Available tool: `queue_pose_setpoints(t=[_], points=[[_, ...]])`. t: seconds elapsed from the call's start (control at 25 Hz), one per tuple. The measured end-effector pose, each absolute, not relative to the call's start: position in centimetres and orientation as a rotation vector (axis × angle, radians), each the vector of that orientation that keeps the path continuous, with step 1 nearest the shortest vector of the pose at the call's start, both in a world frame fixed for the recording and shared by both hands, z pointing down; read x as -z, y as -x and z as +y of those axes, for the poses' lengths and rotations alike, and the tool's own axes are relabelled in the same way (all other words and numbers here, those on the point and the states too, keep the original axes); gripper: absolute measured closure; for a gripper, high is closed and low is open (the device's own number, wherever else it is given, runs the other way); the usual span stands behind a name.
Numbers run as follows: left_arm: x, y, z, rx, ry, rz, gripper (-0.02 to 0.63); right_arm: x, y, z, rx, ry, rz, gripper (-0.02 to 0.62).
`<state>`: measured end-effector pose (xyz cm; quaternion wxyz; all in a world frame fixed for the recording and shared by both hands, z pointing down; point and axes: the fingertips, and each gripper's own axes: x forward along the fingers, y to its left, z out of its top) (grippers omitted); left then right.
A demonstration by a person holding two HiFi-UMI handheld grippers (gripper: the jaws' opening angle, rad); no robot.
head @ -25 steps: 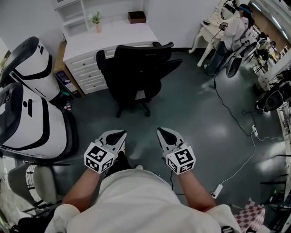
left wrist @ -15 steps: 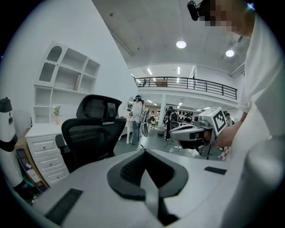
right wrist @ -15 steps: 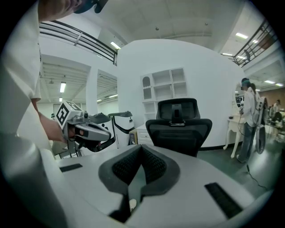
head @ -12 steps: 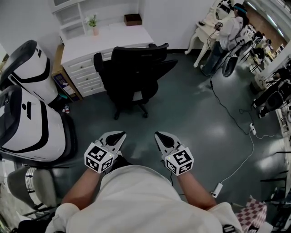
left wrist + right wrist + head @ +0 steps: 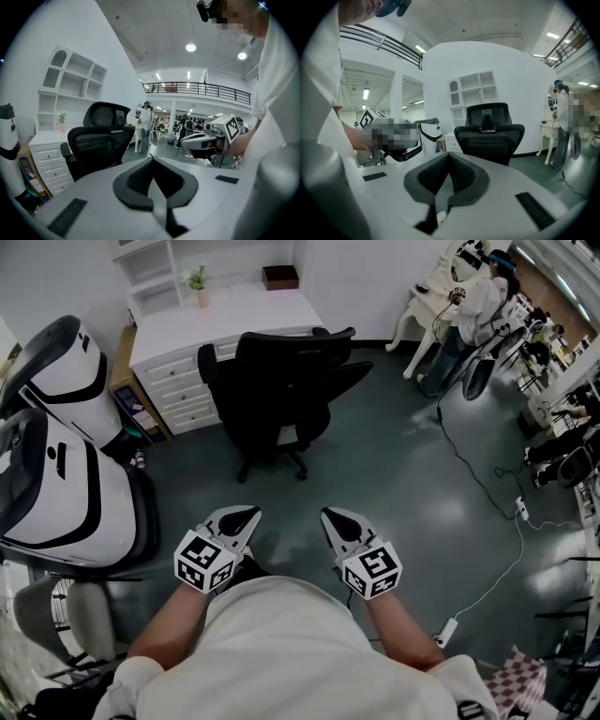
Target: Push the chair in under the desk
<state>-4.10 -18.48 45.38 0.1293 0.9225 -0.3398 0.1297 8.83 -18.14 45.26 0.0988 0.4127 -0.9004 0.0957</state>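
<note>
A black mesh office chair stands on the grey floor in front of the white desk, its back toward me and its seat partly out from the desk. In the gripper views the chair shows some way ahead. My left gripper and right gripper are both shut and empty, held side by side near my body, well short of the chair. Neither touches it.
Two large white and black machines stand at the left. A white shelf unit, a small plant and a brown box are on or by the desk. A person stands at the far right; cables run across the floor.
The view shifts slightly; both grippers stay side by side and shut. The chair has not moved against the desk.
</note>
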Motion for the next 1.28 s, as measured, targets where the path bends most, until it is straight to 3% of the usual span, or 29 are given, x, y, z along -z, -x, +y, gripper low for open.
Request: queue_pose_setpoints(t=[1.28], points=[[-47.2,2.2,-16.3,-0.419,-2.667,-0.903,0.611,-45.6,-10.1,-15.5,-0.307,-1.236,-2.663,0.591]])
